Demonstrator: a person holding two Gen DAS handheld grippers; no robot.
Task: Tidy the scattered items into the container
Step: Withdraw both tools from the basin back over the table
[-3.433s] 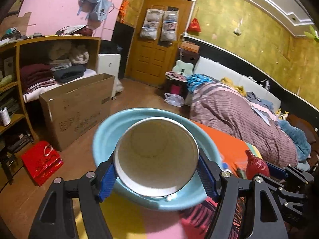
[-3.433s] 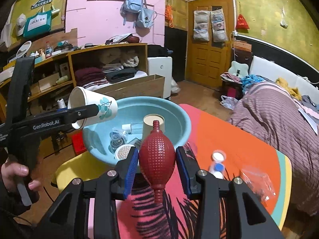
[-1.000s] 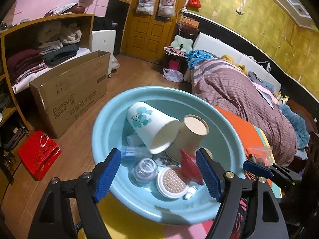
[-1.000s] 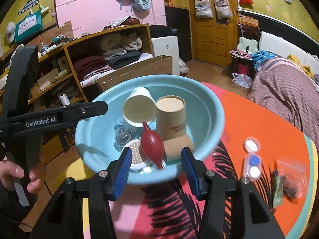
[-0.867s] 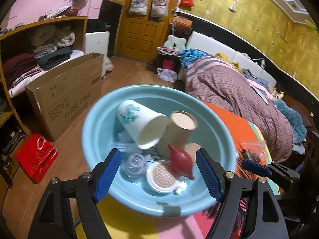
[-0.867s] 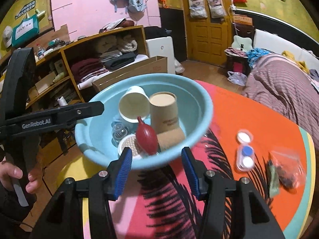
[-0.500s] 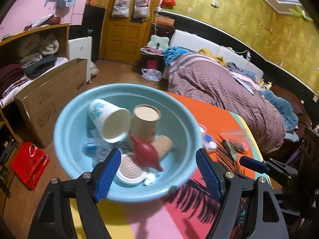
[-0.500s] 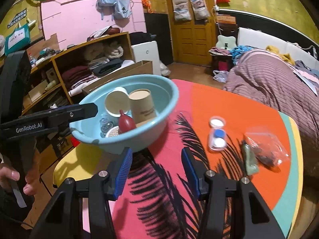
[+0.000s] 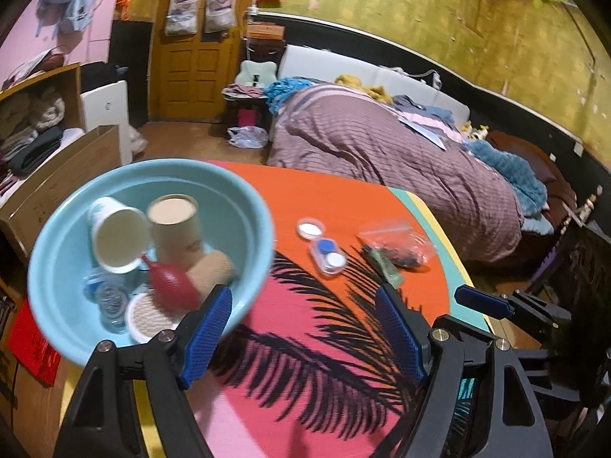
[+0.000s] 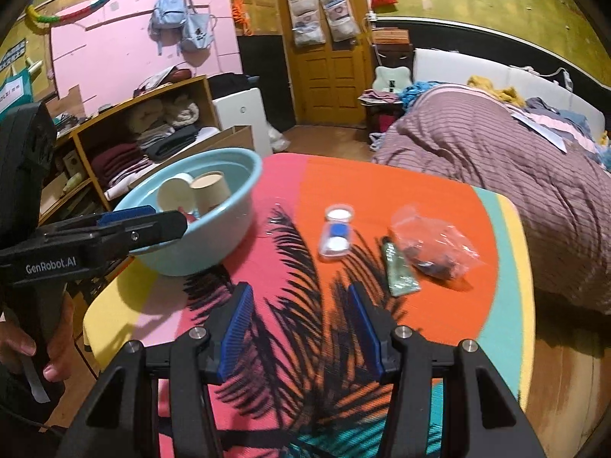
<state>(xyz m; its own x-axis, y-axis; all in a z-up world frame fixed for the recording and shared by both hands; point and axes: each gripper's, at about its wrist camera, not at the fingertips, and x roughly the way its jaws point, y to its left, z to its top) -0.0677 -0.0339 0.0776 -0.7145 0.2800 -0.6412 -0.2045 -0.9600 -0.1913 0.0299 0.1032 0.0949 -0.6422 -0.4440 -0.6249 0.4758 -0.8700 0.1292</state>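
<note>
Both my grippers are empty with jaws spread: my left gripper (image 9: 305,328) hangs near the basin (image 9: 252,206), my right gripper (image 10: 301,328) over bare mat near the table's near edge. The light-blue basin, at the table's far left, already holds a white paper cup (image 9: 116,231), a brown cup (image 9: 173,225) and a red rubber bulb (image 9: 173,286). Still scattered to its right: a contact lens case (image 10: 336,236), just beyond it a loose white cap (image 10: 339,213), a green tube (image 10: 399,269), and touching that a clear plastic bag (image 10: 435,246). I judge the lens case the nearest pick; I should centre it between the pads, straddle its narrow width, and close low so it cannot skid.
</note>
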